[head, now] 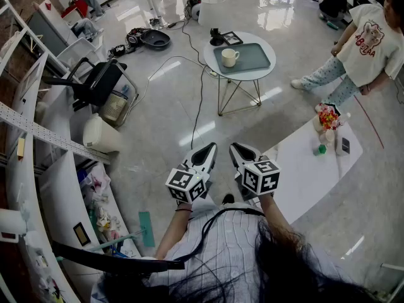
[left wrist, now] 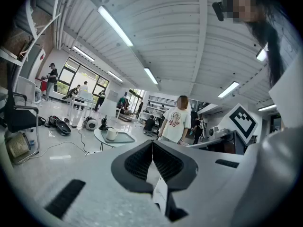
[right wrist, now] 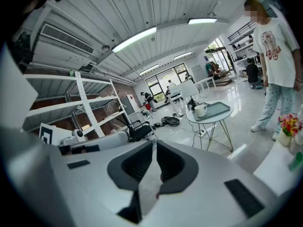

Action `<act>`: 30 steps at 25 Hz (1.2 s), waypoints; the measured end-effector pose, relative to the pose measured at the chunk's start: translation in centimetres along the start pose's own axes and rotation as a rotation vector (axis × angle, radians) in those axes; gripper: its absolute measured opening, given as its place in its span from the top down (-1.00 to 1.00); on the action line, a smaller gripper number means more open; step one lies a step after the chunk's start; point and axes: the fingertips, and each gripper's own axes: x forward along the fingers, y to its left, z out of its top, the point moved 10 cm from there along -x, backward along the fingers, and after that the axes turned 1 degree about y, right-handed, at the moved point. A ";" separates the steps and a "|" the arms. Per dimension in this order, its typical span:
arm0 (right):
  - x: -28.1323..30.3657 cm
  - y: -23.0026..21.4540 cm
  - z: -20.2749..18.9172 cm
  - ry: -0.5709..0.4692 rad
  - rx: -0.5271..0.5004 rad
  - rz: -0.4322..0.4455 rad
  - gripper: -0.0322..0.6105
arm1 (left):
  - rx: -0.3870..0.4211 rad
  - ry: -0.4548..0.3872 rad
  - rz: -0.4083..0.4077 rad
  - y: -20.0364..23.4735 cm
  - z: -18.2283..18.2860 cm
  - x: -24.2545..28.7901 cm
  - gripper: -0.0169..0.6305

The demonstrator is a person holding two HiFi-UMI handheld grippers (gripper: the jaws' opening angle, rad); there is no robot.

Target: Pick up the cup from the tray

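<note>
Jaws of left gripper (head: 210, 149) and right gripper (head: 235, 148) clenched, tips meeting, nothing between. Both held side by side at near centre, well apart from cup (head: 229, 57). Cup upright on left part of tray (head: 255, 57), on round table (head: 268, 74) far across floor.

Head view alone: low white table (head: 303, 175) at near right, flowers (head: 328, 115) on it; office chair (head: 95, 84) at far left.

Left gripper view alone: windows (left wrist: 80, 72) beyond cup.

Right gripper view alone: white shelving rack (right wrist: 87, 105) at left.

All views: standing person (head: 369, 43) right of round table.
</note>
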 end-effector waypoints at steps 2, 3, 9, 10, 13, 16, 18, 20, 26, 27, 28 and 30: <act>0.0 -0.3 0.2 -0.003 0.000 -0.001 0.75 | 0.006 -0.020 -0.005 0.2 -0.2 0.4 0.91; 0.0 -0.4 0.3 -0.005 0.001 -0.001 0.75 | 0.010 -0.025 -0.007 0.3 -0.3 0.6 0.91; -0.1 -1.4 0.9 -0.075 0.061 0.047 0.75 | 0.020 -0.022 -0.007 0.1 -0.2 1.5 0.91; -0.1 -1.7 1.0 -0.080 0.072 0.046 0.75 | 0.025 -0.017 -0.008 0.1 -0.2 1.7 0.91; 0.2 -2.2 1.3 -0.073 0.071 0.024 0.75 | 0.035 -0.007 -0.010 0.2 0.0 2.1 0.91; 0.7 -2.6 1.6 -0.072 0.064 0.014 0.75 | 0.041 0.002 -0.016 0.7 0.3 2.6 0.91; 1.4 -2.8 1.9 -0.065 0.051 0.013 0.75 | 0.035 0.000 -0.016 1.2 0.5 3.1 0.91; 2.2 -3.0 2.3 -0.054 0.038 0.010 0.75 | 0.032 0.008 -0.016 1.8 0.5 3.6 0.91; 5.6 -4.5 3.9 -0.037 0.043 0.000 0.75 | 0.046 0.034 -0.024 5.0 1.5 6.6 0.91; 6.3 -4.8 4.3 -0.033 0.043 -0.005 0.75 | 0.045 0.034 -0.025 5.8 1.8 7.1 0.91; 7.0 -5.1 4.8 -0.033 0.044 -0.009 0.75 | 0.043 0.034 -0.027 6.5 2.2 7.7 0.91; 8.3 -5.6 5.7 -0.048 0.055 -0.014 0.75 | 0.040 0.039 -0.039 7.9 2.8 8.8 0.91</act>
